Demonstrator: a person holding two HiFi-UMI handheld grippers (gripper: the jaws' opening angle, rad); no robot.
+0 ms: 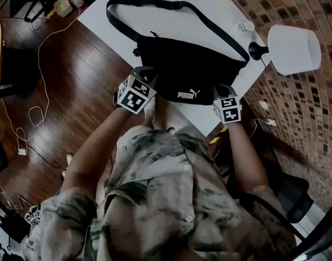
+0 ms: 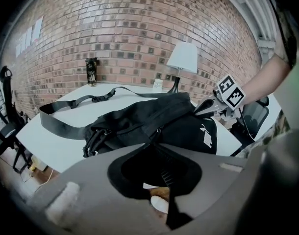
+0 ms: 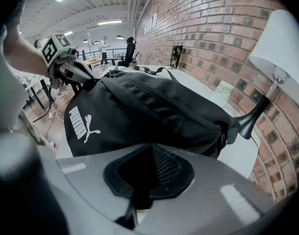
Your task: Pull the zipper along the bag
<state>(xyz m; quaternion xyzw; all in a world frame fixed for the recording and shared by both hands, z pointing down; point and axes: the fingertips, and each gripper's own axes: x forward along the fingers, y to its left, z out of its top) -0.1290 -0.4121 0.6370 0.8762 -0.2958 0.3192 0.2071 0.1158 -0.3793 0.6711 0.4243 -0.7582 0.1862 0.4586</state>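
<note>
The soft black fabric bag [image 1: 188,69], oblong and lumpy with a flat webbing strap [image 1: 155,4], lay on the smooth white table [image 1: 171,23]. The left gripper [image 2: 153,142] pinched the fabric at one near corner, its jaws pressed together. The right gripper [image 3: 150,145] likewise pinched the other.

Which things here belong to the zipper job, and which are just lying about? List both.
Job in hand:
- black bag
- left claw, shut on the bag
- right claw, shut on the bag

Just lying about:
- white lamp
- dark can
- loose cables
</note>
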